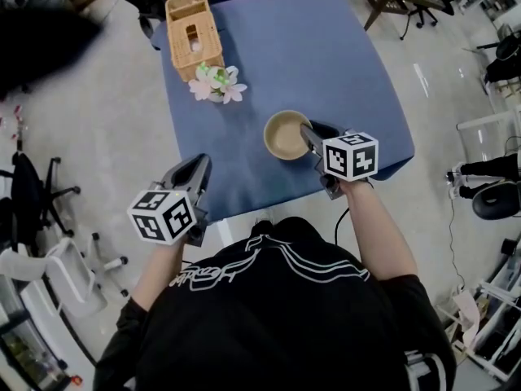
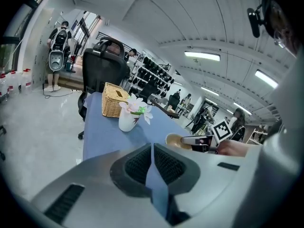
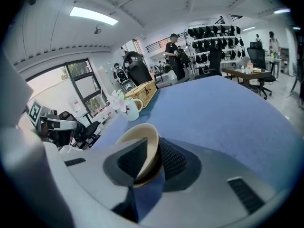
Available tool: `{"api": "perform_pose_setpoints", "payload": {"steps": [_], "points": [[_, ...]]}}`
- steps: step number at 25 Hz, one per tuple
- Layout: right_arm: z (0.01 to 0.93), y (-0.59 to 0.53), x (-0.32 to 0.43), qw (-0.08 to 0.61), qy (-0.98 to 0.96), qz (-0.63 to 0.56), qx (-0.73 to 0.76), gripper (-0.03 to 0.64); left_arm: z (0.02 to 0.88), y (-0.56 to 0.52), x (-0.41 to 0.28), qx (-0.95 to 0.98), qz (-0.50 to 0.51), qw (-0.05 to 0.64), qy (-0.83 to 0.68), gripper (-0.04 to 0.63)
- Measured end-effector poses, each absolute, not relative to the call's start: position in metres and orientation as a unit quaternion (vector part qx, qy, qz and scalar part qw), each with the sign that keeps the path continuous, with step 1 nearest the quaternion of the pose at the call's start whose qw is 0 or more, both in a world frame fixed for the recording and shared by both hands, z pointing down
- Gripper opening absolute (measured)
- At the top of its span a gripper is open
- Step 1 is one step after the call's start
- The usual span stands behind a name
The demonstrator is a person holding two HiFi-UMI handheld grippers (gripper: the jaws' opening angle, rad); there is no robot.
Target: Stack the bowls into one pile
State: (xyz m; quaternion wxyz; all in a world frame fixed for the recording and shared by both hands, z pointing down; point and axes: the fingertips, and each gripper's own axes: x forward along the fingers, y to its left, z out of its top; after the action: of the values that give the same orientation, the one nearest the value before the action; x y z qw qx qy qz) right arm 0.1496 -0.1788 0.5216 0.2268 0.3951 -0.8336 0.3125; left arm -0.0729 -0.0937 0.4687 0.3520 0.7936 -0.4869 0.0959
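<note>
A tan bowl (image 1: 285, 135) with a cream inside rests on the blue-clothed table (image 1: 309, 55) near its front right. I cannot tell whether other bowls are nested in it. My right gripper (image 1: 309, 130) reaches to its right rim. In the right gripper view the rim of the bowl (image 3: 142, 141) stands between the jaws of my right gripper (image 3: 151, 158), the outer pad against the wall and a small gap at the inner one. My left gripper (image 1: 199, 169) hovers at the table's front left edge, shut and empty (image 2: 152, 163). From there the bowl (image 2: 175, 140) shows ahead to the right.
A wicker basket (image 1: 194, 35) stands at the table's far left, with a white vase of flowers (image 1: 216, 82) just in front of it. Office chairs and racks surround the table on the floor. The table's front edge lies close to my body.
</note>
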Motion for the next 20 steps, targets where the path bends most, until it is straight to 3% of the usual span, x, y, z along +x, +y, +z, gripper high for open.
{"api": "perform_pose_setpoints", "payload": {"steps": [2,7,12,20], "points": [[0.522,-0.177,0.148,0.226,-0.837,0.309,0.392,0.142,0.47,-0.094,-0.073,0.794,0.095,0.353,-0.486,0.038],[0.517,-0.174,0.148,0.217,-0.844,0.291,0.395,0.227,0.469,-0.093,-0.067,0.798,0.093,0.354,-0.479,0.038],[0.5,-0.165,0.155,0.209,-0.859,0.265,0.386,0.267,0.465,-0.091,-0.052,0.807,0.092,0.351,-0.466,0.038],[0.416,-0.132,0.147,0.14,-0.917,0.178,0.328,0.265,0.431,-0.081,-0.026,0.823,0.079,0.332,-0.454,0.038]]}}
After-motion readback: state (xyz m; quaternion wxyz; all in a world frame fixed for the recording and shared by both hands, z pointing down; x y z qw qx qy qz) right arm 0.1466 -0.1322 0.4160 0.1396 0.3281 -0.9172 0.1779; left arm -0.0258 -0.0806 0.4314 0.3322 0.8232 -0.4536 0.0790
